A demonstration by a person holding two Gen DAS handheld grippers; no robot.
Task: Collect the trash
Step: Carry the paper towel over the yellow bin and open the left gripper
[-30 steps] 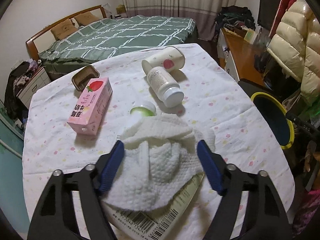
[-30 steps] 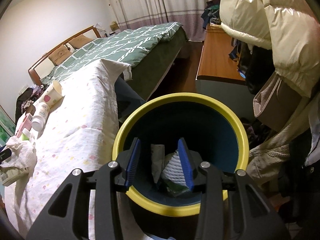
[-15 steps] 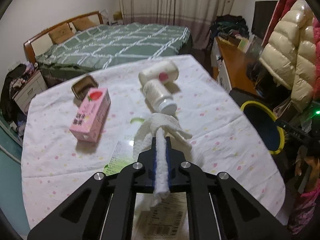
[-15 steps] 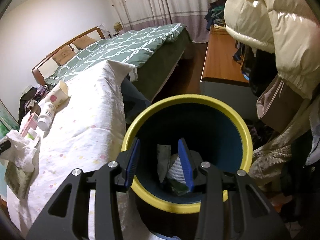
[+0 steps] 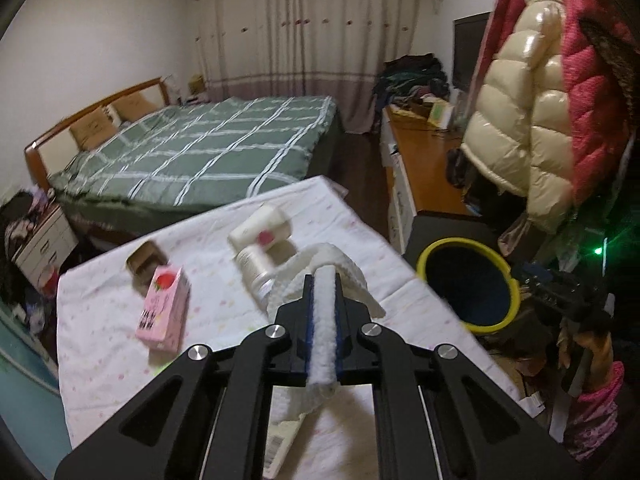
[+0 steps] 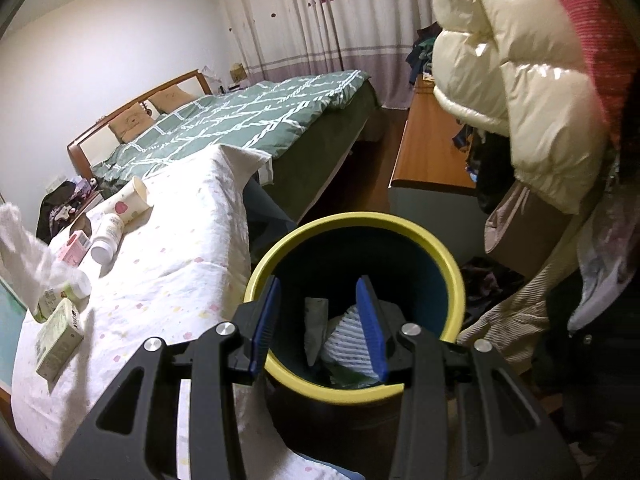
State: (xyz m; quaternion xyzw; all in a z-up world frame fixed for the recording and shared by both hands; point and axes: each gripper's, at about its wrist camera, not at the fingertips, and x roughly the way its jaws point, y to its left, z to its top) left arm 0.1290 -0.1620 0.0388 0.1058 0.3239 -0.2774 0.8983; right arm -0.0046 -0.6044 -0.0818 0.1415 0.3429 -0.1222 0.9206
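My left gripper (image 5: pixel 322 280) is shut on a white paper towel (image 5: pixel 325 320) and holds it above the table (image 5: pixel 100 340); the towel also shows in the right wrist view (image 6: pixel 24 256). On the table lie a pink strawberry carton (image 5: pixel 162 312), a white bottle (image 5: pixel 256 270), a paper cup (image 5: pixel 262 232) and a green-white box (image 6: pixel 58 338). My right gripper (image 6: pixel 318 308) is open and empty over the yellow-rimmed bin (image 6: pixel 452 280), which holds wrappers (image 6: pixel 344 338). The bin (image 5: pixel 468 284) stands right of the table.
A brown tin (image 5: pixel 146 258) sits at the table's far left. A green bed (image 5: pixel 200 148) lies behind the table. A wooden desk (image 5: pixel 420 172) and hanging puffer jackets (image 5: pixel 520 120) stand to the right, close to the bin.
My left gripper closed on the paper towel, lifted it off the table and swung it right toward the bin. My right gripper stayed open over the bin, drifting slightly.
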